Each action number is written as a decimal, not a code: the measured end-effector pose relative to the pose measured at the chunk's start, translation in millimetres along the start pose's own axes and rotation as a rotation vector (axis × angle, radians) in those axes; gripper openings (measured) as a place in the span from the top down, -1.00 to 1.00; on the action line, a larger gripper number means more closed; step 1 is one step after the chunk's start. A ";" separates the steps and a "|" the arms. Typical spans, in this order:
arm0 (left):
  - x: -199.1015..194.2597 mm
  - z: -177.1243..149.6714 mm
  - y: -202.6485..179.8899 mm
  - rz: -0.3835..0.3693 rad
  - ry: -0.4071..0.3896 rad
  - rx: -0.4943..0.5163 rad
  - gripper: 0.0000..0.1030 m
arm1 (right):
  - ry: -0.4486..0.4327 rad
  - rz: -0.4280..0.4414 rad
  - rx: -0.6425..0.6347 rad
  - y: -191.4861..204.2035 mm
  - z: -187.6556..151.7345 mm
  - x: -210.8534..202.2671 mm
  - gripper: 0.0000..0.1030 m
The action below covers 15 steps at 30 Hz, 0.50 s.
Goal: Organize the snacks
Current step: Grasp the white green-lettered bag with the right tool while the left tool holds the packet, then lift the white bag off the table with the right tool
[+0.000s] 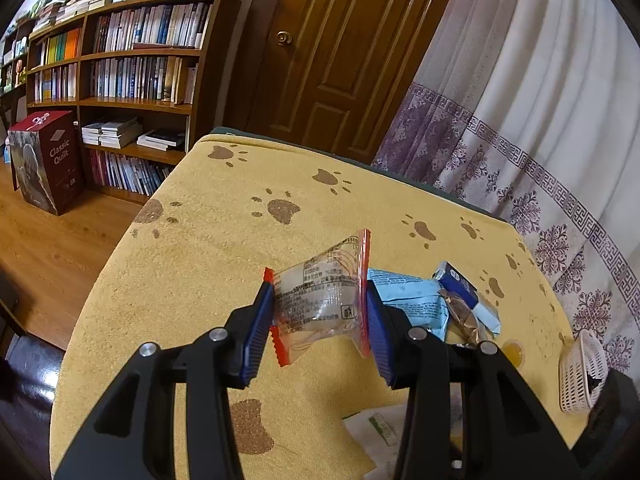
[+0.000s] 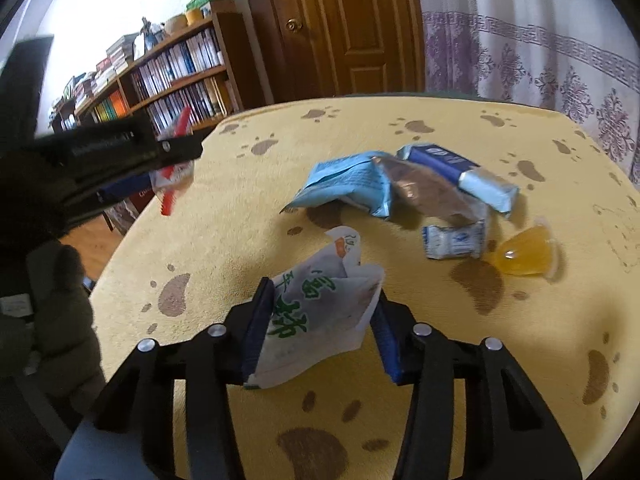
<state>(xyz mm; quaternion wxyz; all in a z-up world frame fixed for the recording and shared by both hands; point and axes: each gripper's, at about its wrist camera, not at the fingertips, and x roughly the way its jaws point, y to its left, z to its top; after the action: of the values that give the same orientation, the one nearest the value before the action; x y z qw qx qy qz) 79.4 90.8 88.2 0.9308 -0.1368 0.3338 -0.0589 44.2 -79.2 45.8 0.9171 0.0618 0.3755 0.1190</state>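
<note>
My left gripper (image 1: pixel 318 316) is shut on a clear snack packet with red edges (image 1: pixel 320 300) and holds it above the yellow paw-print table (image 1: pixel 200 280). It also shows at the left of the right wrist view (image 2: pixel 172 168). My right gripper (image 2: pixel 320 320) is shut on a white packet with green characters (image 2: pixel 316 312), just above the table. A pile of snacks lies beyond: a light blue packet (image 2: pixel 348 184), a brown wrapper (image 2: pixel 428 192), a dark blue box (image 2: pixel 444 160), a small white-blue candy (image 2: pixel 456 242) and an orange jelly cup (image 2: pixel 520 256).
A white plastic basket (image 1: pixel 580 376) stands at the table's right edge in the left wrist view. A wooden bookshelf (image 1: pixel 132 72), a wooden door (image 1: pixel 340 48) and a patterned curtain (image 1: pixel 540 120) are behind the table. A red box (image 1: pixel 48 164) stands on the wooden floor.
</note>
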 end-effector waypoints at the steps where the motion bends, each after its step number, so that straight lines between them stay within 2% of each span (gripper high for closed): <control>1: 0.2 -0.1 -0.7 -0.001 -0.001 0.001 0.13 | -0.005 0.000 0.004 -1.7 0.3 -3.2 0.11; 15: -3.7 -5.2 -16.2 -0.027 -0.002 0.036 0.13 | -0.051 -0.054 0.126 -58.3 -8.6 -50.8 0.25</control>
<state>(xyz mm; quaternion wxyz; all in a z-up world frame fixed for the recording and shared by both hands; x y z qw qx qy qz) 73.0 74.9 91.4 0.9325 -0.1245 0.3299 -0.0776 13.2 -148.6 62.1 0.9235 0.1122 0.3603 0.0686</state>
